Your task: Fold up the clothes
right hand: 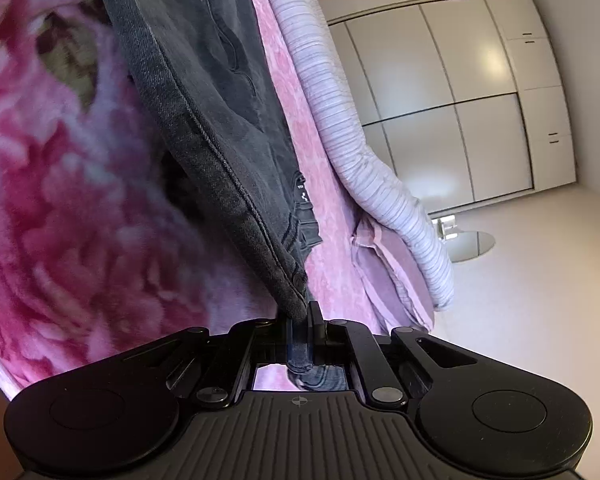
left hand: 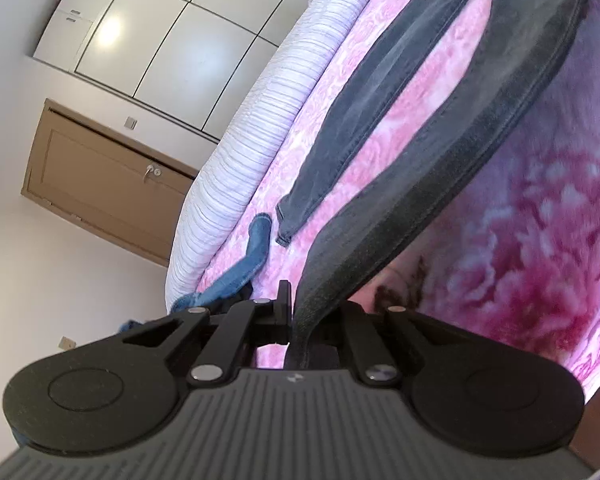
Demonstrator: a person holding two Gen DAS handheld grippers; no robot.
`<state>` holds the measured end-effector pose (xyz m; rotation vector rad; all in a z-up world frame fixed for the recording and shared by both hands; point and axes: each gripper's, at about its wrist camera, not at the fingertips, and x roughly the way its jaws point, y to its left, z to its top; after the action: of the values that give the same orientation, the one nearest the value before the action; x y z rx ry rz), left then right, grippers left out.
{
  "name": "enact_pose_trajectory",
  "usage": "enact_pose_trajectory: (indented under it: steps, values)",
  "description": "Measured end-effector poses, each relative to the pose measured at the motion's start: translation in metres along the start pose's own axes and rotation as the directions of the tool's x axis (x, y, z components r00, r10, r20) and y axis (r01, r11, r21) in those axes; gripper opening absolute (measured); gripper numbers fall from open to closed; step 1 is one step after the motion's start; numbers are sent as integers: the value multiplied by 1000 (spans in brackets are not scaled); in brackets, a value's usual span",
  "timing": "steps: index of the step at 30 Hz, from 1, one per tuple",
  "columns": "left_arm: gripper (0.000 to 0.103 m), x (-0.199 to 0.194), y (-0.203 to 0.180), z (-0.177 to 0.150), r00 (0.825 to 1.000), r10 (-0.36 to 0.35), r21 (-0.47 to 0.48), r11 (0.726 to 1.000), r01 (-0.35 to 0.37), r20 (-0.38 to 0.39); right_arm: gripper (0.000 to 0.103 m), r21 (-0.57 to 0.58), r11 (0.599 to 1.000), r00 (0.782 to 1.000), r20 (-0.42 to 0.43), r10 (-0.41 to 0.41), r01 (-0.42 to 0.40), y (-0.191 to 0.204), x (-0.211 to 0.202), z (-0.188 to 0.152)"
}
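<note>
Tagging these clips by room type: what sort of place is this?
Most likely a bedroom. A bed with a pink floral blanket and a rolled striped quilt holds the dark jeans, and a wall of white wardrobe doors stands behind.

A pink floral blanket (left hand: 540,208) covers the bed, with a striped lilac duvet (left hand: 260,128) rolled along its far edge. Beyond stand white wardrobe doors (left hand: 172,32), a brown door (left hand: 100,176) with a key in its lock, and a wall switch (left hand: 130,122). A round mirror (right hand: 472,244) lies on the floor beside the bed.
</note>
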<state>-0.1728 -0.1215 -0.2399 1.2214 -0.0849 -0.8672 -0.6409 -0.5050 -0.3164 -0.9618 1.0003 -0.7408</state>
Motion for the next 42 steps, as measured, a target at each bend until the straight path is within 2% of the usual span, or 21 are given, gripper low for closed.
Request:
enact_pose_trajectory:
  steps: [5,9,11,15,19,22,23,24,25,26,27,29,32,34,35,37,39,42]
  values:
    - [5,5,61,38,997,-72,29,997,72,-21,4,-27,999,1000,19,-19,20,-36,-6,15]
    - [5,46,119,79,983,-173,51,983,176,-57,4,-71,997,999,22,-31,33,-72,11,29]
    - [5,86,144,100,964,-247,67,965,254,-98,4,-69,997,1000,8,-30,31,-90,32,37]
    - [5,184,177,136,899,-384,74,911,407,-211,4,-50,999,1000,-18,-17,16,-124,91,61]
    - [5,280,176,166,853,-424,56,886,461,-303,4,-94,995,999,-41,21,-24,-142,169,91]
    - [8,347,149,183,848,-400,24,900,435,-347,5,-114,992,997,-61,53,-60,-145,234,105]
    - [10,369,139,191,851,-384,-5,912,409,-359,9,-118,990,996,-69,63,-71,-144,254,107]
    - [19,383,125,193,855,-356,-1,923,384,-378,25,-101,992,994,-91,62,-71,-142,276,109]
    - [28,397,111,196,858,-328,5,933,359,-396,36,-79,995,991,-118,57,-67,-139,298,110]
    - [28,411,96,199,860,-299,11,943,333,-414,56,-42,997,987,-155,53,-60,-136,314,111]
    - [29,414,82,199,869,-281,45,944,326,-406,59,-1,999,980,-194,51,-52,-133,328,113]
    - [31,409,72,198,891,-271,67,946,316,-364,59,136,990,982,-180,56,-32,-136,323,111]
    - [33,384,66,189,922,-272,53,953,297,-276,60,321,947,986,-158,47,6,-137,305,103]
    - [35,363,66,181,939,-274,27,958,285,-208,61,407,913,987,-150,60,7,-130,280,95]
    - [35,348,63,176,945,-282,30,956,291,-167,61,447,895,987,-145,69,3,-117,253,89]
    - [39,314,52,162,951,-300,80,949,306,-79,61,523,852,988,-119,96,-20,-99,212,79]
    - [40,286,35,146,953,-304,147,942,301,-1,61,541,840,992,-71,108,-53,-75,184,81]
    - [41,263,5,125,955,-290,250,931,268,56,61,470,876,990,-37,138,-105,-39,149,86]
